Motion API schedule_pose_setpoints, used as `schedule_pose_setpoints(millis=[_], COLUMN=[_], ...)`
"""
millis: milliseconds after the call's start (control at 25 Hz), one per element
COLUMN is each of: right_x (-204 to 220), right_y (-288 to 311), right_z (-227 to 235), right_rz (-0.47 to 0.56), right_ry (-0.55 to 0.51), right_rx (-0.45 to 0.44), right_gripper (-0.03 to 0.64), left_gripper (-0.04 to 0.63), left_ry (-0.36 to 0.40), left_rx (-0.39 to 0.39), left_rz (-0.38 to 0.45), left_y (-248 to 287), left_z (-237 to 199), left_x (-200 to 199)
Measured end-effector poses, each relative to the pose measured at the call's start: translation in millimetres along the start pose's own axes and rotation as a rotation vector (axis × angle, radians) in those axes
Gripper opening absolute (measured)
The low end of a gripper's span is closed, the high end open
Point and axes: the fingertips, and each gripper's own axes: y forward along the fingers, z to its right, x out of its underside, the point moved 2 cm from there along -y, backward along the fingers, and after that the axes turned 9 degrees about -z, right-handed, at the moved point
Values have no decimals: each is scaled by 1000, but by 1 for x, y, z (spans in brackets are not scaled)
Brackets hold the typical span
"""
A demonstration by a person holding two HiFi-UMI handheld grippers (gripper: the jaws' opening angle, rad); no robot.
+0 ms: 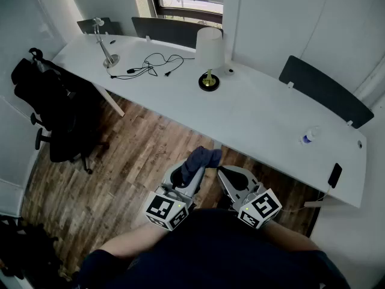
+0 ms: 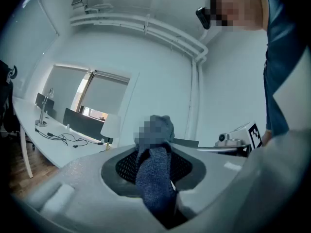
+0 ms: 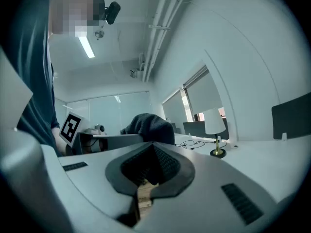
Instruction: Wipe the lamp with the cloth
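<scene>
A small table lamp (image 1: 209, 56) with a white shade and a brass foot on a black base stands at the back of the white desk (image 1: 240, 113). It shows small in the left gripper view as the lamp (image 2: 111, 128) and in the right gripper view as the lamp (image 3: 215, 126). My left gripper (image 1: 194, 168) is shut on a dark blue cloth (image 1: 201, 161), which hangs out between its jaws as the cloth (image 2: 155, 176). My right gripper (image 1: 224, 174) is shut with nothing in it, beside the left one. Both are held over the floor, short of the desk's near edge.
A black cable (image 1: 150, 65) and a silver desk lamp (image 1: 105, 44) lie left of the table lamp. A black office chair (image 1: 57, 110) stands at the left. A water bottle (image 1: 309, 136) and a phone (image 1: 335, 174) rest at the desk's right end.
</scene>
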Motion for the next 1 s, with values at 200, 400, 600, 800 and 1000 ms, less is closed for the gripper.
schedule_pose_setpoints(millis=[200,400,600,800,1000], right_x=[1,-1,-4,-8,-14], right_y=[6,9,12,20,33], right_z=[-2,-4,-6,5,32], right_rz=[1,0,6,10,11], right_ry=[-28,-32,-54,-69,-70], right_rx=[-9,-5,8,12,1], right_gripper=[8,8,8,8,8], left_gripper=[117,118,117,118,117], left_ry=[-3,-6,-16,-24,-28], left_rx=[1,0,-3,-18,-32], left_rz=[-6,2,8,15,6], left_y=[-2,-5,-5,3,28], left_z=[-6,-8,-13,-24,-37], left_x=[0,-2,-1,-4,-7])
